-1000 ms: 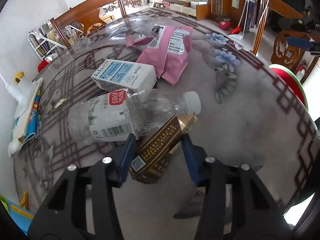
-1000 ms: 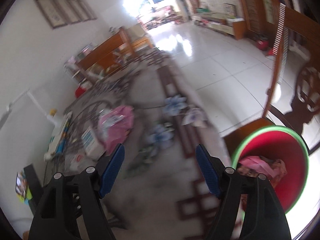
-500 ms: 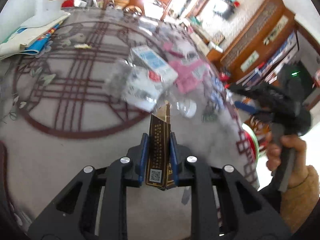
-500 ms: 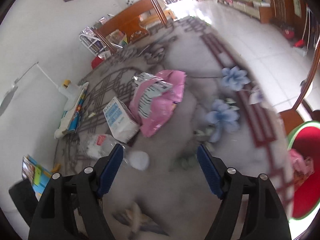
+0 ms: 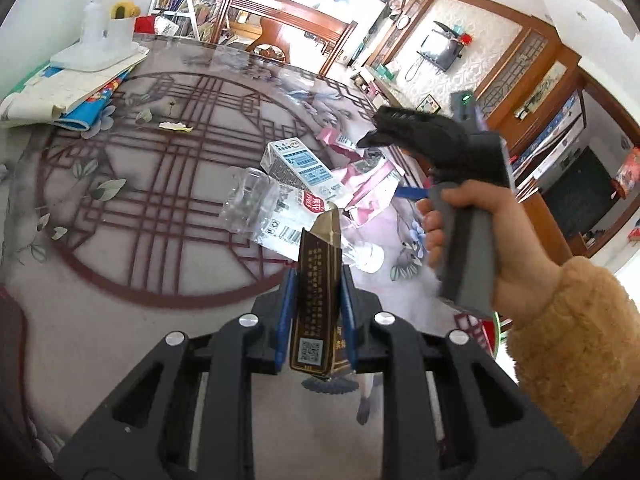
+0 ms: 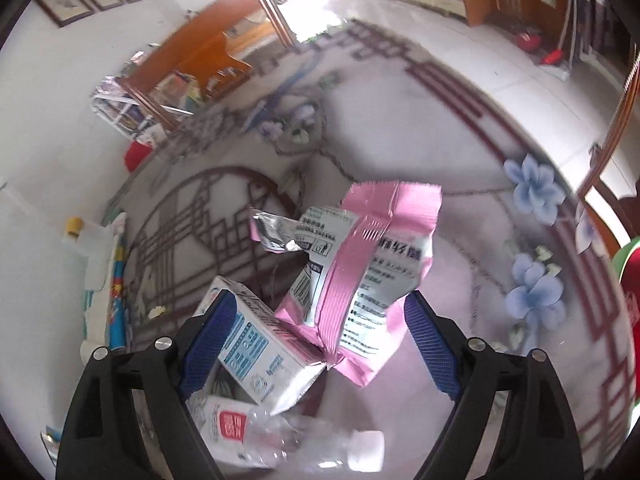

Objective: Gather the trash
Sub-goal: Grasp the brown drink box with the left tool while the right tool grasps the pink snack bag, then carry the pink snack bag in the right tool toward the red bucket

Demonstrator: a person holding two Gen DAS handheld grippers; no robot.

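My left gripper (image 5: 316, 308) is shut on a brown carton (image 5: 318, 280), held upright above the patterned table (image 5: 120, 208). Beyond it lie a crushed clear bottle (image 5: 272, 216), a white and blue milk carton (image 5: 302, 170) and a pink bag (image 5: 372, 184). A hand (image 5: 468, 240) holds the right gripper over them. In the right wrist view my right gripper (image 6: 316, 320) hangs just above the pink bag (image 6: 368, 280) and the milk carton (image 6: 256, 352). Its jaws are opening and press on nothing. The bottle (image 6: 280, 444) lies nearest the camera.
A red bin with a green rim (image 6: 628, 264) stands off the table's right edge. Books and papers (image 5: 68, 88) and a white bottle with a yellow cap (image 5: 108, 28) sit at the far left. A paper scrap (image 5: 176, 126) lies mid-table. Wooden chairs stand behind.
The left gripper closed on the brown carton, lifted it and rolled it upright. The right gripper swung from the bin to above the pink bag and milk carton, its jaws spreading wider.
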